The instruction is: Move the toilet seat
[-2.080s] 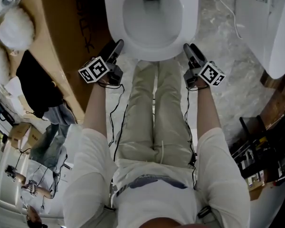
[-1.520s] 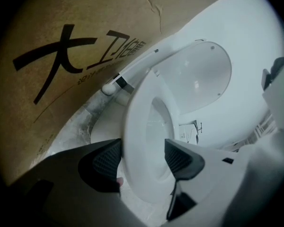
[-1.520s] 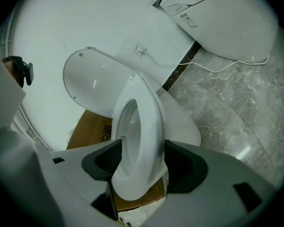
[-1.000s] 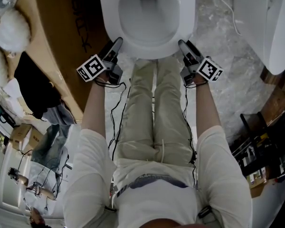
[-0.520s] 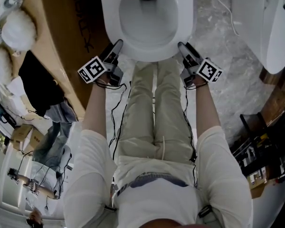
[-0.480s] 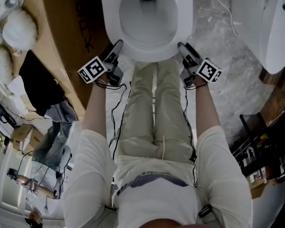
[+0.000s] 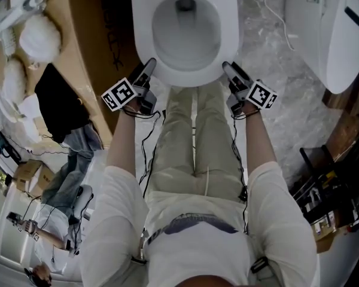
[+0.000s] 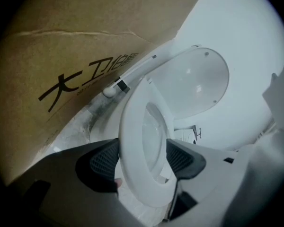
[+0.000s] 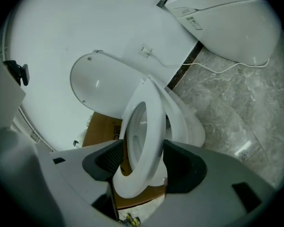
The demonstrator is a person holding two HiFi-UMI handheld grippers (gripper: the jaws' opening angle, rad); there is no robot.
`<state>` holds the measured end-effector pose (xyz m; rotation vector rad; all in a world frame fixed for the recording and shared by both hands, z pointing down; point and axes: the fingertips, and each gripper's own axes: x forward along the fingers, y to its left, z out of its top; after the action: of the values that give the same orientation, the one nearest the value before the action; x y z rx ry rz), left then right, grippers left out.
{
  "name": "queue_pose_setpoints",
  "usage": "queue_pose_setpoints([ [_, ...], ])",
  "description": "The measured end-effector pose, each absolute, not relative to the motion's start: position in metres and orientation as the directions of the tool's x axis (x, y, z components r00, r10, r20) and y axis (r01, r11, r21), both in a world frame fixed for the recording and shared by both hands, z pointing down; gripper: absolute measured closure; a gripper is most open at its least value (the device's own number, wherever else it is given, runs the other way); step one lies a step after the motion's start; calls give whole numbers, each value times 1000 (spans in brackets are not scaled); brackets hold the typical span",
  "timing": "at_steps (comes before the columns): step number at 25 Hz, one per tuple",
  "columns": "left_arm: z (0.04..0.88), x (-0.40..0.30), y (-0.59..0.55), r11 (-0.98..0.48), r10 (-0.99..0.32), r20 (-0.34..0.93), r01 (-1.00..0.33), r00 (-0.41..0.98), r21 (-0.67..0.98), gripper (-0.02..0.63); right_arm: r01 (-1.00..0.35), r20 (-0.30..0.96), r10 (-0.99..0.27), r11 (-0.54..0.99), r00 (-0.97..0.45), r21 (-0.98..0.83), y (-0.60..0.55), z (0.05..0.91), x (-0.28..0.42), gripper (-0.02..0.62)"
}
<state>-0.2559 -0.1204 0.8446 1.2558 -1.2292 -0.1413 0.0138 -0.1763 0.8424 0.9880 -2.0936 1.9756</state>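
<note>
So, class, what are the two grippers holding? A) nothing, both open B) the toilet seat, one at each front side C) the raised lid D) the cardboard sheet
B: the left gripper and the right gripper each have jaws closed on the toilet seat.

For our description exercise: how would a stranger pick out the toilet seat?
Find the white toilet beside the cardboard box. The toilet seat is the ring tilted off its bowl, pinched by the left tongs and right tongs; unlike the solid lid behind, it has a hole.

Toilet seat (image 7: 185,79) lies between left gripper (image 7: 149,65) and right gripper (image 7: 226,68) — cardboard box (image 7: 102,28) left, another toilet (image 7: 323,34) right.
</note>
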Motion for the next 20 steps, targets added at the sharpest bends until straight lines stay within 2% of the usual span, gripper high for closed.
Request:
queue_pose_setpoints([
  [13, 801, -262, -131, 436, -726, 587, -419, 359, 796, 313, -496, 473, -383, -45, -793, -867, -186, 798, 14, 342],
  [20, 774, -262, -139, 416, -700, 593, -449, 398, 791, 313, -461, 447, -406, -69, -797, -885, -196, 771, 12, 344],
])
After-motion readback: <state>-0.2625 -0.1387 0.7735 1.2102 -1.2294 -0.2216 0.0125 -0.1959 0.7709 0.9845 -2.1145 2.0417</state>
